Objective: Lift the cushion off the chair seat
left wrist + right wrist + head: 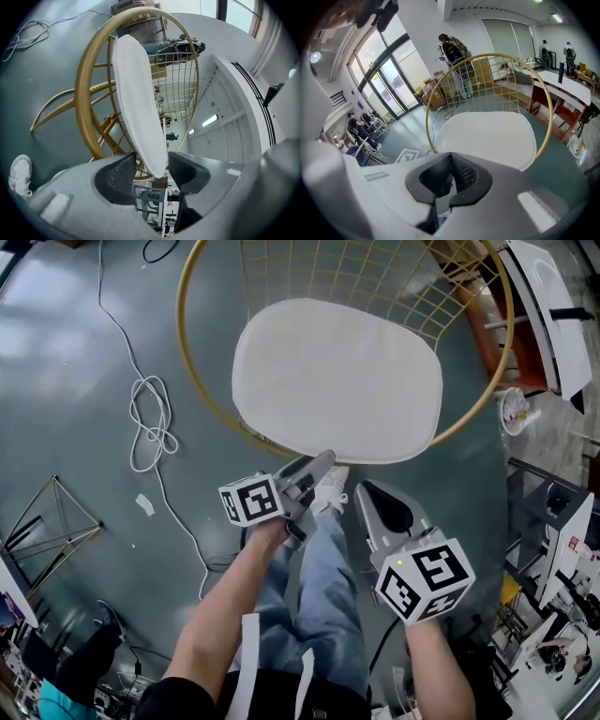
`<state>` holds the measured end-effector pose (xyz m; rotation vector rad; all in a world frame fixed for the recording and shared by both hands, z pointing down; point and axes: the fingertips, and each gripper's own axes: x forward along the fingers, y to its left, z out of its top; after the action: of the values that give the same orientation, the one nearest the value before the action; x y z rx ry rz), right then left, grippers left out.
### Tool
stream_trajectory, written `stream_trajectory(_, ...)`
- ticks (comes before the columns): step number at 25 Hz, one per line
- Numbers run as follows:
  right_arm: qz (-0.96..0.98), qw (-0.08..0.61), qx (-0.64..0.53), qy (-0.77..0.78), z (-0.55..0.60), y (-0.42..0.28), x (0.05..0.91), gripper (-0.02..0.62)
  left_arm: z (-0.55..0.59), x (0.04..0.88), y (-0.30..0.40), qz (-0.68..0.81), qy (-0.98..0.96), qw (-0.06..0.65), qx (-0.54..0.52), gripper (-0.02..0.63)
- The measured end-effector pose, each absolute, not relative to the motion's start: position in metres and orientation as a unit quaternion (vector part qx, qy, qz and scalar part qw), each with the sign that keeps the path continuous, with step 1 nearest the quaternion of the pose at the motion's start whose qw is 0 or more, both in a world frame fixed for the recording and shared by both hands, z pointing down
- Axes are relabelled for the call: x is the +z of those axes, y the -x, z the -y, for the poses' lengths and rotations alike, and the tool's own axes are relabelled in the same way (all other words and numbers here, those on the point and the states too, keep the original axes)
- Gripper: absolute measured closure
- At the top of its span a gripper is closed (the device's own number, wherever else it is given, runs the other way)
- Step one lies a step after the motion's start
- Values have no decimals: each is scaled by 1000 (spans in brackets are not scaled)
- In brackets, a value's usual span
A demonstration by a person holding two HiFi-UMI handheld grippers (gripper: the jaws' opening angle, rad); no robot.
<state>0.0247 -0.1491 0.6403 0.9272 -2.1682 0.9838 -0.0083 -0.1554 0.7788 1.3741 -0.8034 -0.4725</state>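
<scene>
A white oval cushion (pixel 336 379) lies on the seat of a round gold wire chair (pixel 192 395). At the cushion's front edge my left gripper (pixel 322 463) is open. In the left gripper view that gripper (pixel 151 168) has the cushion's (pixel 138 103) thin edge between its pads, which do not press on it. The gold ring (pixel 84 93) runs behind. My right gripper (pixel 360 487) hovers just short of the front edge, to the right of the left one. In the right gripper view it (pixel 451 157) is shut and empty, with the cushion (pixel 492 133) beyond it.
A white cable (pixel 150 423) loops on the grey floor at left, near a gold wire frame (pixel 56 521). The person's white shoe (pixel 330 491) stands under the chair's front. White benches (pixel 553 315) and a reddish piece of furniture (pixel 487 329) crowd the right side.
</scene>
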Motion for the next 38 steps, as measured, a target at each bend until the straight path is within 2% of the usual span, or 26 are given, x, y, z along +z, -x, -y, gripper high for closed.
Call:
stream_trajectory(3,808,293,374,-350,147,-28,645,598,166,781,11,361,-606,674,-219,395)
stream_trajectory(7,802,301,378,-351,142,-30,650,598,169,785,19,379,-598,675,-209,528)
stream_trajectory(10,801,302,379,-352,141,-30,650,598,168,782,21,376,-591,681,-215,552)
stream_trajectory(25,801,308,355,-370,135,-35,611,598,177,729,31,374,-613,662,-215,568)
stream_trajectory(29,803,305,345,-378,130,-36,591,598,186,694,25,341,-598,672,-275,569)
stream_trajectory(33,802,296,340,-391,129,-39,573,598,190,682,34,362,-624,650,-238,571)
stream_trajectory(38,797,284,339,-410,126,-42,554,598,201,655,36,348,-626,646,-264,571)
